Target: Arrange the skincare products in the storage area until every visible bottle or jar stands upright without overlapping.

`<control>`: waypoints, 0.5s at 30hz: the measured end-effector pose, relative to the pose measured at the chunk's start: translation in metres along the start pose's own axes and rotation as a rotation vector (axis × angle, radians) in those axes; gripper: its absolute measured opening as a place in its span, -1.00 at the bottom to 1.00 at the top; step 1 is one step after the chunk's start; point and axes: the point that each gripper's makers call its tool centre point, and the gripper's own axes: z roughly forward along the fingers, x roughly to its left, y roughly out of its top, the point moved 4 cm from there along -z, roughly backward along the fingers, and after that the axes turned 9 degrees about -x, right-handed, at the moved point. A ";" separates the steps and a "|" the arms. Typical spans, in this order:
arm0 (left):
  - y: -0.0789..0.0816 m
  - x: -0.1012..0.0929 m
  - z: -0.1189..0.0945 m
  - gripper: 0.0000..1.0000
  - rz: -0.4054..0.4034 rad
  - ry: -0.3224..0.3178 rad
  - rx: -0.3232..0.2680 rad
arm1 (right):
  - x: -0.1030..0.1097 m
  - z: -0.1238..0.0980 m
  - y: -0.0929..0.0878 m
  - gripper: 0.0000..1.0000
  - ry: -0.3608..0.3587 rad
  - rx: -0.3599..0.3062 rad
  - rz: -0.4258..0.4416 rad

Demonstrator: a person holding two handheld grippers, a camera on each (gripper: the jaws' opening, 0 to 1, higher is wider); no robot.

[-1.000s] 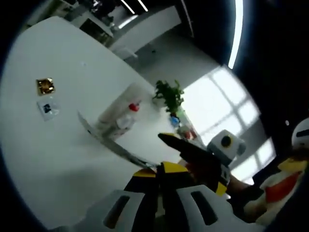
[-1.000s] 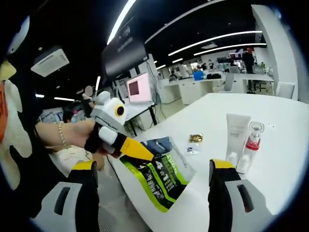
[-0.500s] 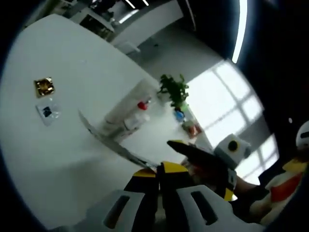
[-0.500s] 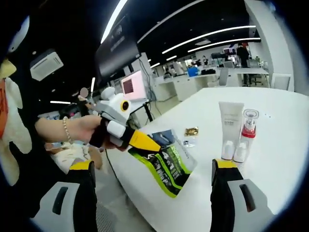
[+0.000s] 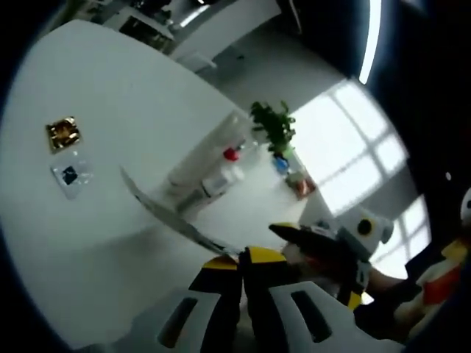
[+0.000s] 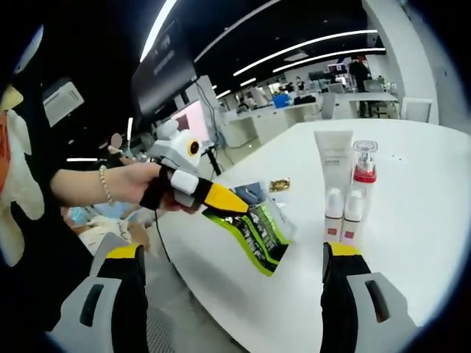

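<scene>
My left gripper (image 5: 243, 259) is shut on the edge of a green and black pouch (image 5: 173, 217), seen edge-on over the white table (image 5: 110, 95). In the right gripper view a hand holds that left gripper (image 6: 210, 197) with the pouch (image 6: 254, 232) hanging over the table's near edge. A white tube (image 6: 333, 158), a pump bottle with a red collar (image 6: 360, 169) and two small white bottles (image 6: 342, 217) stand upright together. My right gripper (image 6: 232, 251) is open and holds nothing, short of the table.
A gold packet (image 6: 278, 185) and a small clear sachet (image 5: 70, 175) lie flat on the table (image 6: 412, 220) beyond the pouch. A potted plant (image 5: 276, 125) stands at the table's far side. Desks and screens fill the room behind.
Both views have shifted a little with the hands. The left gripper stays shut on the pouch and the right stays open. The bottles have not moved on the table.
</scene>
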 end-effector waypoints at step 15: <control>-0.006 0.010 0.015 -1.00 0.024 0.023 0.043 | -0.021 -0.018 -0.011 0.99 -0.082 0.011 0.028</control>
